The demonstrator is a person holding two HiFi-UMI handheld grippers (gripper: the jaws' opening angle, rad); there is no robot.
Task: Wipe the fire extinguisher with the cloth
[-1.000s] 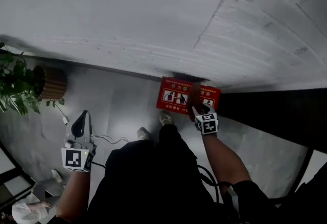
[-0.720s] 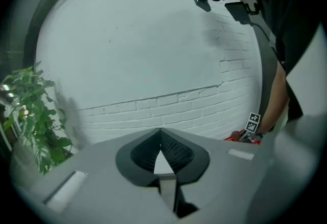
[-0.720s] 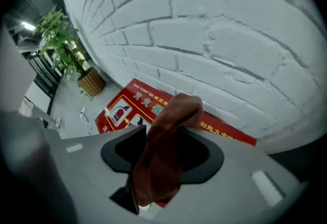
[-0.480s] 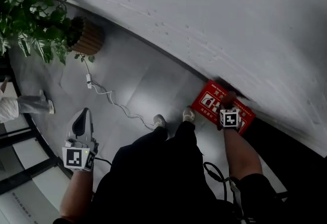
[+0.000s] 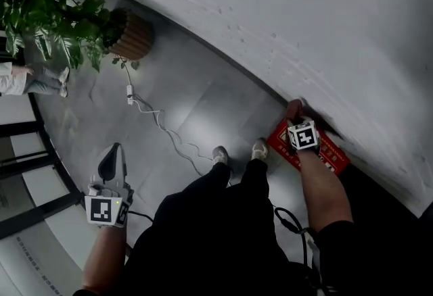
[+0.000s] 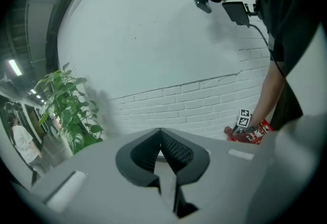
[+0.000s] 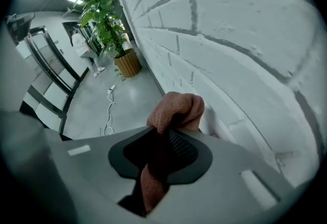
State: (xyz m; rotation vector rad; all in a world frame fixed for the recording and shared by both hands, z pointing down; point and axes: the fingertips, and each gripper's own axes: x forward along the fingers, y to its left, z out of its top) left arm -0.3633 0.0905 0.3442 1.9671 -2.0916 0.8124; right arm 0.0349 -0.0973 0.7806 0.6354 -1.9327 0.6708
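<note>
A red fire extinguisher box (image 5: 325, 151) with pictograms stands on the floor at the foot of the white brick wall; it also shows far right as the red box (image 6: 254, 135). My right gripper (image 5: 295, 117) reaches down over its far end, close to the wall. Its jaws have just been closing and are shut on a reddish-brown cloth (image 7: 176, 108), which bunches out past the right gripper (image 7: 169, 128). The cloth (image 5: 292, 108) shows as a pinkish lump. My left gripper (image 5: 113, 153) hangs over bare floor at the left; in its own view the left gripper (image 6: 161, 142) is shut and holds nothing.
A potted plant (image 5: 47, 11) in a ribbed pot (image 5: 133, 36) stands by the wall at upper left. A white cable (image 5: 161, 127) snakes across the grey floor to my shoes (image 5: 220, 153). Another person (image 5: 24, 80) stands by black-framed glass doors (image 5: 34, 153).
My right gripper has gone down toward the red box by the wall, the cloth in it. The head view has swung, bringing the plant and cable further in. The left gripper stays low left.
</note>
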